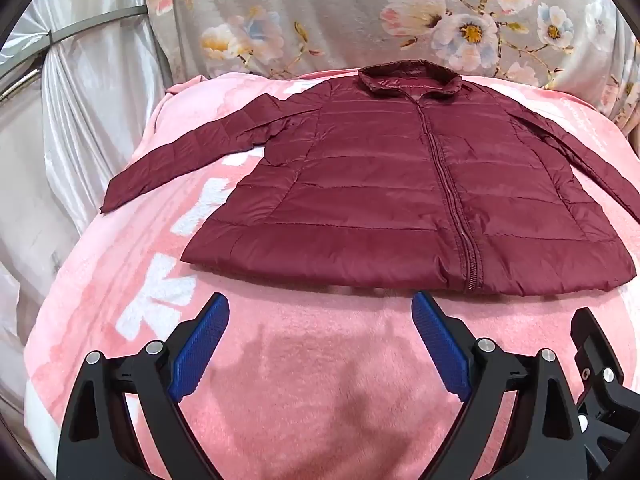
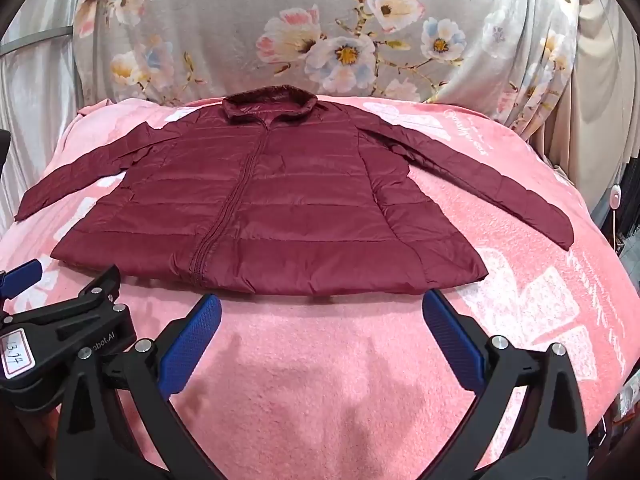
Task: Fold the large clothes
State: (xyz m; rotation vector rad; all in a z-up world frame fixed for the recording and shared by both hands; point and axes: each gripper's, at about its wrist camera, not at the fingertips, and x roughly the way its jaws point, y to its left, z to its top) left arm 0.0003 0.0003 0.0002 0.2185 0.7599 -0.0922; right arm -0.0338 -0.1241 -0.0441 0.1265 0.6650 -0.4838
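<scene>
A dark red quilted jacket lies flat and zipped on a pink blanket, collar at the far side, hem nearest me. Both sleeves are spread out, one to the left and one to the right. My left gripper hovers just short of the hem, open, with nothing between its blue pads. My right gripper is likewise open and empty before the hem. The left gripper's body shows at the left of the right wrist view.
A grey floral cloth rises behind the blanket. Shiny white curtains hang at the left. At the right edge a white cable with a switch hangs beside dark clutter.
</scene>
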